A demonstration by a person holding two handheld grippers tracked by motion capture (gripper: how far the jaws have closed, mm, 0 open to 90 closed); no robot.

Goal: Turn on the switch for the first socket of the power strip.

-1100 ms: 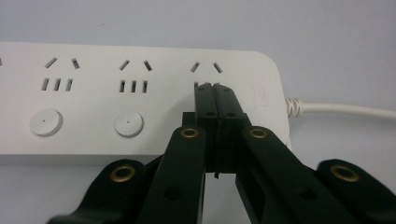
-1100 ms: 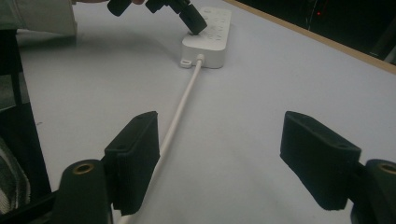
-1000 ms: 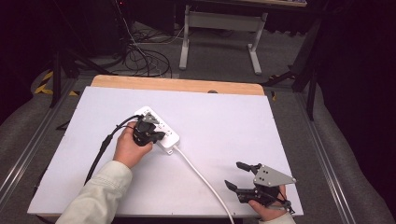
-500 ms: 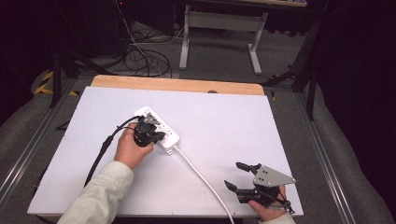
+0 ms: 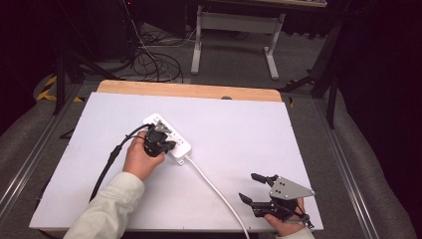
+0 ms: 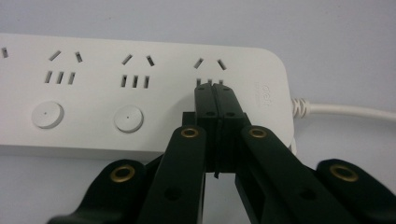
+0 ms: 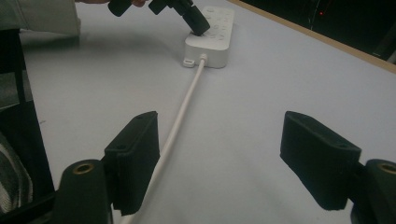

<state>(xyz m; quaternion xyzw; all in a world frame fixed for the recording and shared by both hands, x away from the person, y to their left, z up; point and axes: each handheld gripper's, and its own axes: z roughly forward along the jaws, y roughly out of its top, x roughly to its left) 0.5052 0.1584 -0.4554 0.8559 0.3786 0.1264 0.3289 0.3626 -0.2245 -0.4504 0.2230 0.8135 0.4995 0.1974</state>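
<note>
Your left gripper (image 6: 215,100), jaws pressed together, pokes the light, rigid, slippery power strip (image 6: 140,88); your right gripper (image 7: 219,163) gapes empty.

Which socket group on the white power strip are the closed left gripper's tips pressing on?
The end group nearest the cord, where the left gripper meets the power strip. The other two groups have round buttons uncovered.

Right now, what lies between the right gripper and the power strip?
In the high view, the white cord crosses bare table between the right gripper and the power strip.
</note>
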